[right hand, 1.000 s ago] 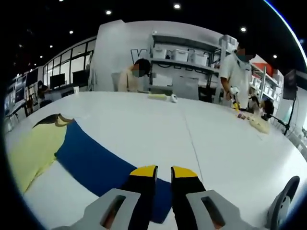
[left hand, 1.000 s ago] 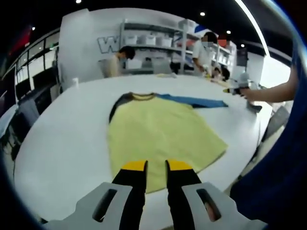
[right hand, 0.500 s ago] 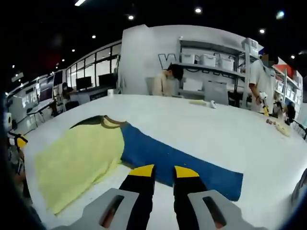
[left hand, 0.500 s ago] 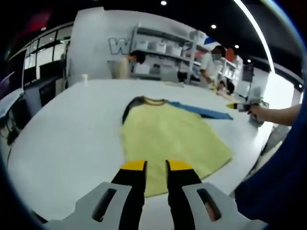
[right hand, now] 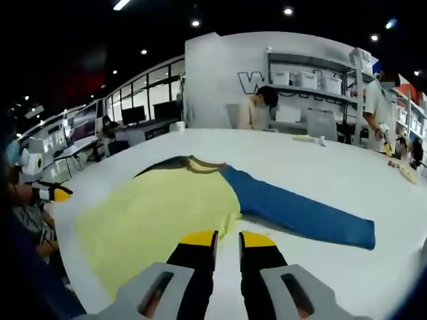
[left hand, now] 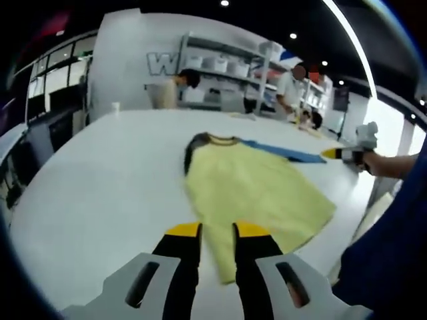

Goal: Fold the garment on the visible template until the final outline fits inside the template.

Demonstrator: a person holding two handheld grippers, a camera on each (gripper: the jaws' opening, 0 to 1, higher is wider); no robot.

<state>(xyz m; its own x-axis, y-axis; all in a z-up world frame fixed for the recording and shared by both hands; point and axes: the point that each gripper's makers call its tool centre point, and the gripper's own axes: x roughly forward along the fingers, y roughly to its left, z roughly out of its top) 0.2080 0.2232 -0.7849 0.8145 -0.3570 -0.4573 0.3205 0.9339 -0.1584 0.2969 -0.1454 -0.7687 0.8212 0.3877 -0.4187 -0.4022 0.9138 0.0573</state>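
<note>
Both claws narrow, empty: left claw (left hand: 217, 230) at shirt (left hand: 253, 190) hem, right claw (right hand: 227, 237) near blue sleeve (right hand: 300, 215). Grab cuff first, fold sleeve across yellow body, flat on table (left hand: 100, 187).

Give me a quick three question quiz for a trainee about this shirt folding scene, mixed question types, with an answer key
1. True or false: the right gripper is clamped on the blue sleeve.
2. The garment's body is which colour? A) red B) yellow C) green
3. Fill in: the garment lies flat on a white ____.

Key: 1 false, its jaws stand slightly apart and hold nothing. 2 B. 3 table.
</note>
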